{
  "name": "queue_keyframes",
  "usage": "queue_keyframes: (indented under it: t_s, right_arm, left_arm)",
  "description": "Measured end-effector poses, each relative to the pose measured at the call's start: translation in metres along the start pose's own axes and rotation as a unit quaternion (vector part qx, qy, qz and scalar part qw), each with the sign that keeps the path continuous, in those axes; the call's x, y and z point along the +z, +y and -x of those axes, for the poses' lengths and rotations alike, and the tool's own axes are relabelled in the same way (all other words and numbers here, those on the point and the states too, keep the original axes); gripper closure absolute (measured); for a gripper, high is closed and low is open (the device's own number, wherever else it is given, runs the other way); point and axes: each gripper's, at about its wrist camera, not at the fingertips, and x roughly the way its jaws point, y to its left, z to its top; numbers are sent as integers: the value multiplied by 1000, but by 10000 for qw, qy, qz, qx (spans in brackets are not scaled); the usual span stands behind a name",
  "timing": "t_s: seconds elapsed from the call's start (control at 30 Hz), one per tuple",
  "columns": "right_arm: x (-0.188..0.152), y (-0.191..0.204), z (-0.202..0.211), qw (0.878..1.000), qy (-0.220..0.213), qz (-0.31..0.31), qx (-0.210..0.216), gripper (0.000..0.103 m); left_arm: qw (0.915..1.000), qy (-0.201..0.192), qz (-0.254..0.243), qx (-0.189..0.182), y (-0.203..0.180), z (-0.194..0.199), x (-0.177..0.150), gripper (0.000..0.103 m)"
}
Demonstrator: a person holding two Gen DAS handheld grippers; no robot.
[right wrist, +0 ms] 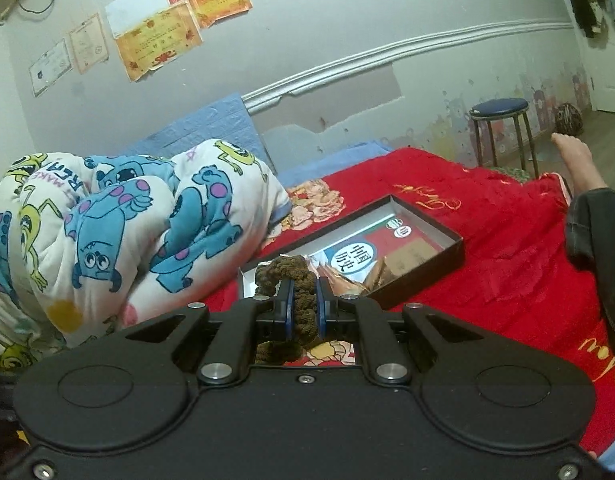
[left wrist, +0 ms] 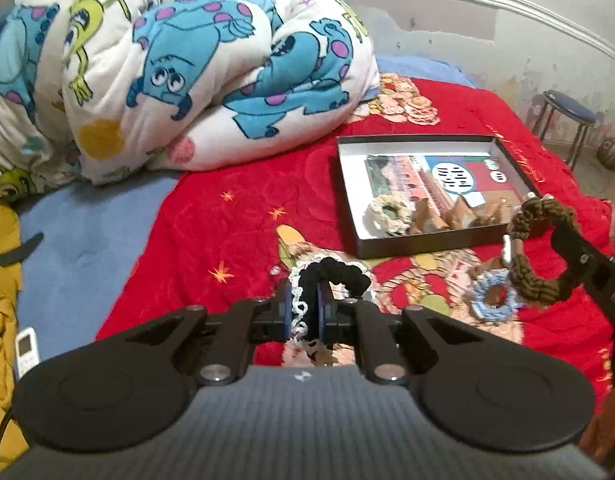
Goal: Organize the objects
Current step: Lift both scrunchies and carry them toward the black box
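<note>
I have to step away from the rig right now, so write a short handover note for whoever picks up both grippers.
Left gripper: shut on the black scrunchie with white lace trim, held above the red blanket.
Right gripper: shut on the brown scrunchie, held in the air near the box.
Open shallow box lies on the blanket; a cream scrunchie and some brown pieces are already inside.
Left to do: put both held scrunchies into the box, then fetch the light blue scrunchie that lies on the blanket in front of the box.
</note>
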Motion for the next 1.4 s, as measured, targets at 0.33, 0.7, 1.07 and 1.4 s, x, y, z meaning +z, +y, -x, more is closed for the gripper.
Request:
queue_keyframes:
  t_s: [0.33,0.7,1.07,1.4]
  right_arm:
    - [8,-7,13,9998,68,-109,135,92]
    - [34,-2,20,9991,330,-129,244,92]
    - [93,-7,4,9996,181,-197,129,92]
    - [106,4,-7,9989,164,-426,131,92]
  left_arm:
    - [9995,293,-94,123,-11,7,13,88]
    - [9993,212,-204,-222,-20,19,54,88]
    - [9953,119,-31,-958,-12,21,98,88]
    - [9956,-224,-206,-882,-31,32,97,88]
